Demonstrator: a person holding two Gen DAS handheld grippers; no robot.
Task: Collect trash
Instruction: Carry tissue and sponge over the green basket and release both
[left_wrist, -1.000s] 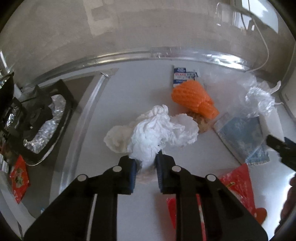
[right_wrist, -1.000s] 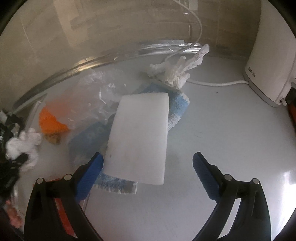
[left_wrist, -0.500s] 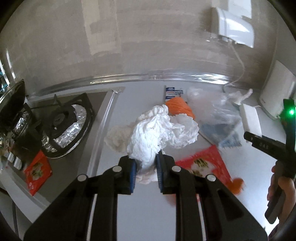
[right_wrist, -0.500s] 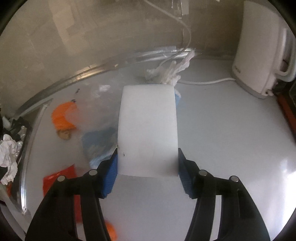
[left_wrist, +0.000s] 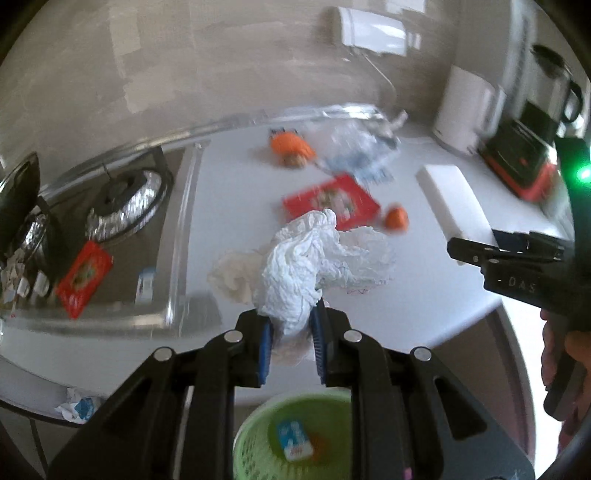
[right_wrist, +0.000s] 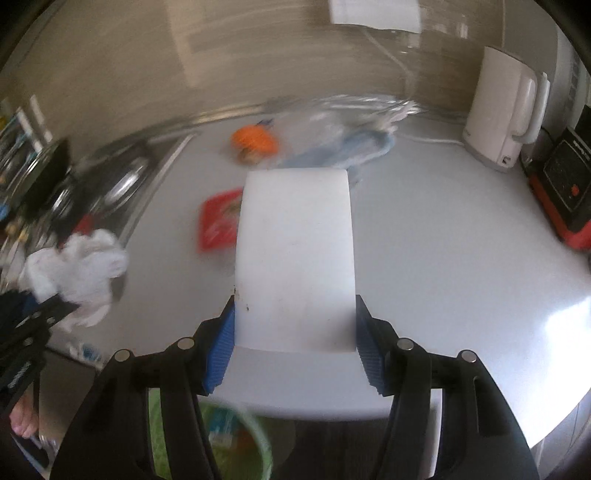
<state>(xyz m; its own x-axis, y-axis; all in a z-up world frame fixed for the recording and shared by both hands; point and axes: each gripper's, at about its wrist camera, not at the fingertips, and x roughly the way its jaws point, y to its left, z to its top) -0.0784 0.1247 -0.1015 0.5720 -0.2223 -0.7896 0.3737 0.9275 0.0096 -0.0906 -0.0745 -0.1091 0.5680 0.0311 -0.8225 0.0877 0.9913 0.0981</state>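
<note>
My left gripper (left_wrist: 291, 332) is shut on a crumpled white tissue wad (left_wrist: 314, 266) and holds it in the air above the counter's front edge, over a green bin (left_wrist: 258, 439). My right gripper (right_wrist: 295, 343) is shut on a white foam block (right_wrist: 295, 254), also lifted; the block shows in the left wrist view (left_wrist: 454, 199). The tissue wad shows at the left of the right wrist view (right_wrist: 81, 266), and the green bin (right_wrist: 236, 443) lies below the counter edge. On the counter stay a red packet (left_wrist: 332, 199), an orange foam net (left_wrist: 291, 146) and a clear plastic bag (left_wrist: 351, 144).
A gas stove (left_wrist: 125, 199) with foil sits at the left, with a red packet (left_wrist: 83, 273) beside it. A white kettle (right_wrist: 506, 107) and a red-and-black appliance (right_wrist: 565, 181) stand at the right. A blue cloth (right_wrist: 354, 151) lies by the bag. A small orange piece (left_wrist: 396, 218) lies near the red packet.
Both grippers have pulled back and up from the counter with their loads. The right gripper closed on the foam block. The green bin has come into view below.
</note>
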